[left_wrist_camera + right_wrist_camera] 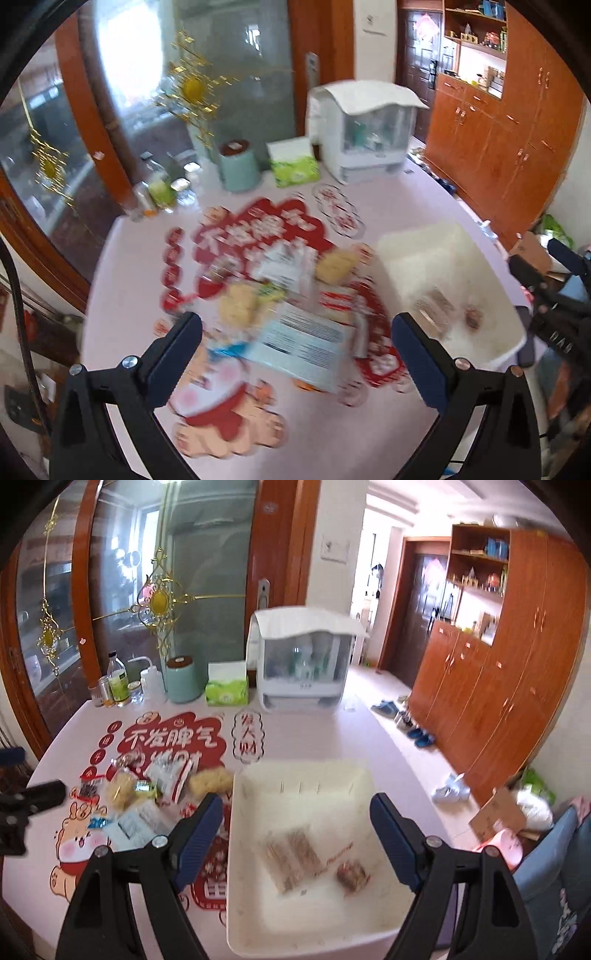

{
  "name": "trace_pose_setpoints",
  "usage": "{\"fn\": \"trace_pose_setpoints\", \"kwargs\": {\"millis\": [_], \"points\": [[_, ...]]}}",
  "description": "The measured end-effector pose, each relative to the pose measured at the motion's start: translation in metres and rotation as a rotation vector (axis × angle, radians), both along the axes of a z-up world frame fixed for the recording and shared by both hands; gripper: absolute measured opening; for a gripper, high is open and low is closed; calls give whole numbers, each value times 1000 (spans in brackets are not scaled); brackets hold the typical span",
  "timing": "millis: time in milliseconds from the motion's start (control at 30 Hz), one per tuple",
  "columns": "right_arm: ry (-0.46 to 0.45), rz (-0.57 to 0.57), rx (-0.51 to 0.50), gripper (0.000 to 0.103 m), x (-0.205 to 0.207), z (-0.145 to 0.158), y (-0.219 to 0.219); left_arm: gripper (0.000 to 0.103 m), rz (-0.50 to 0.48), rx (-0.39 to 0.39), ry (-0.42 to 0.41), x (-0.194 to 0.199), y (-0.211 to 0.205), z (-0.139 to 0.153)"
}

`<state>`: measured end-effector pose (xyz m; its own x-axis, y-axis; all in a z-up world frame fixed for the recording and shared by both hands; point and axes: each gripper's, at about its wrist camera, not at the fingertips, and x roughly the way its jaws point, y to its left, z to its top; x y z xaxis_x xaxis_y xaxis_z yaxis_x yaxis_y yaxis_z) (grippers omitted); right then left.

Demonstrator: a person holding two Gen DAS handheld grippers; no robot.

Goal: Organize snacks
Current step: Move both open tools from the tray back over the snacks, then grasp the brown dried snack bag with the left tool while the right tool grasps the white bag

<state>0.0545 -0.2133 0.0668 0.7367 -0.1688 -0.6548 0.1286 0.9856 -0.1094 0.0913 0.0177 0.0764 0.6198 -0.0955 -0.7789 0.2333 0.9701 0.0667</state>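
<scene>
With both tools clear of the table, state as follows.

Left gripper [297,334]: jaws spread wide, nothing held. Raised above the snack pile [280,291], pointed down at it, probably so as to pick the next packet. Heavy blur in the left wrist view; packet types mostly unreadable.

Right gripper [297,834]: jaws spread wide, nothing held. Poised over the white bin [236,886], fingers straddling its inside without touching it.

Location of snacks:
- Loose pile on the pink table [314,734], just left of the bin, lying over red cut-out decorations [173,742]. Among them two pale yellow bundles [210,781], a white-and-red packet [168,775], a pale blue packet [138,821].
- Inside the bin: two clear-wrapped brown bars [291,854] side by side, flat on the floor, and a smaller brown wrapped piece [351,877] just to their right.

Judgement: sorting begun, most of the pile still outside. Bin set close beside the pile, likely to keep transfers short. Flat packets overlapping; risk of lifting two at once or sliding one aside.

At the far table edge, not part of the task: green canister [184,679], tissue box [226,692], white dispenser [303,664], bottles [118,683].
</scene>
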Motion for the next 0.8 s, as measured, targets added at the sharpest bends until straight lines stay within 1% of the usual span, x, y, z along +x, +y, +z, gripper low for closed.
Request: {"fn": "trace_pose_setpoints", "kwargs": {"millis": [67, 200, 300, 367, 433, 533, 633, 700, 800], "points": [[17, 30, 31, 75, 15, 6, 8, 102, 14, 21, -24, 14, 24, 12], [43, 101, 108, 74, 49, 14, 30, 102, 22, 58, -60, 46, 69, 32], [73, 157, 186, 74, 80, 17, 50, 102, 61, 87, -95, 77, 104, 42], [95, 184, 211, 74, 99, 19, 65, 102, 62, 74, -91, 98, 122, 44], [98, 215, 211, 74, 123, 20, 84, 102, 50, 54, -74, 121, 138, 42], [117, 247, 179, 74, 158, 16, 111, 102, 29, 69, -55, 158, 150, 29], [147, 288, 144, 74, 195, 1, 133, 102, -1, 135, -29, 194, 152, 0], [190, 297, 111, 74, 218, -18, 144, 102, -35, 166, 6, 211, 147, -27], [279, 335, 106, 74, 243, -51, 154, 102, -71, 199, 64, 233, 140, -65]]}}
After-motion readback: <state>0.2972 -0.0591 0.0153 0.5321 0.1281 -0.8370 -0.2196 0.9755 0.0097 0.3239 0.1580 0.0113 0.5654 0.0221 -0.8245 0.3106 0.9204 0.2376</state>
